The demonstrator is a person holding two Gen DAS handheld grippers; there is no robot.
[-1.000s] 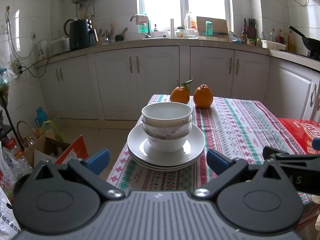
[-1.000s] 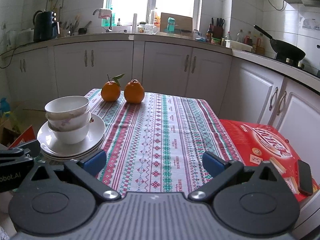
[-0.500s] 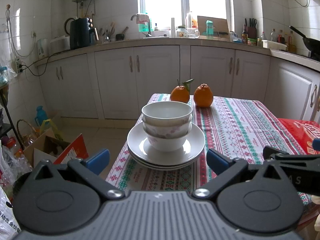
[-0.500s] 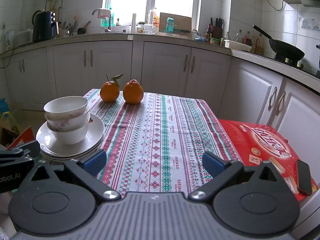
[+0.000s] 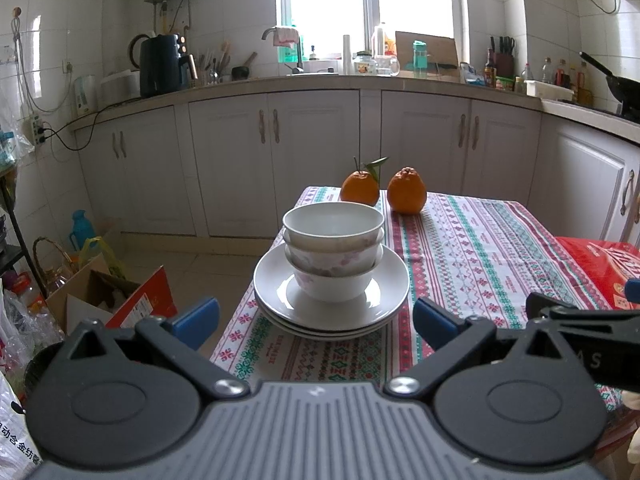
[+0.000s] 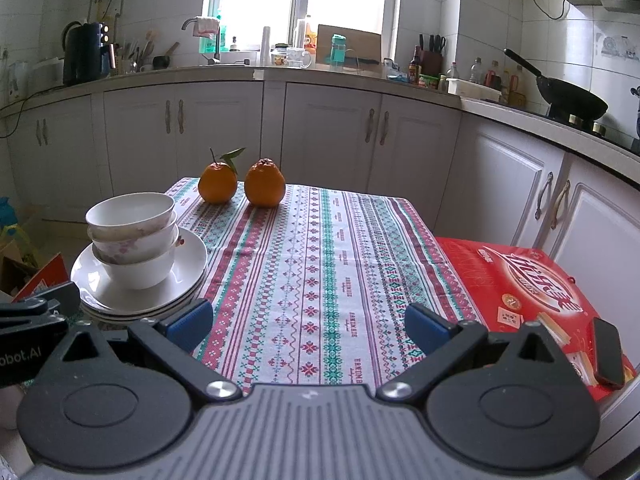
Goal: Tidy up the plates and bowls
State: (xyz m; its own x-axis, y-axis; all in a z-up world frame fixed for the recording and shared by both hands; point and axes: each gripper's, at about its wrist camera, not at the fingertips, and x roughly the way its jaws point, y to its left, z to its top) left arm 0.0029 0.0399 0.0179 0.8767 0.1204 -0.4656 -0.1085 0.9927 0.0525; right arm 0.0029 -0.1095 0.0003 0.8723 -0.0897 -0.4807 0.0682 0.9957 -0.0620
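1. Three bowls (image 5: 333, 240) sit nested upright on a stack of white plates (image 5: 388, 292) at the near left corner of the counter (image 6: 320, 280), which wears a striped patterned cloth.
2. The top bowl is plain white, the middle one has a pink flower print, the bottom one is white. At least three plate rims show; the exact plate count I cannot tell.
3. Two oranges (image 5: 406, 192) stand side by side at the counter's far edge, beyond the stack and apart from it; the left one carries a stem with leaves.
4. A red box (image 6: 532, 292) lies off the counter's right side, with a dark phone (image 6: 608, 352) on its near corner.
5. The left tongs (image 5: 316, 318) hover in front of the stack, blue tips spread wide and empty, nothing between them and the plates.
6. The right tongs (image 6: 308, 322) hang over the bare cloth right of the stack, also spread wide and empty.
7. White cabinets line the wall behind.
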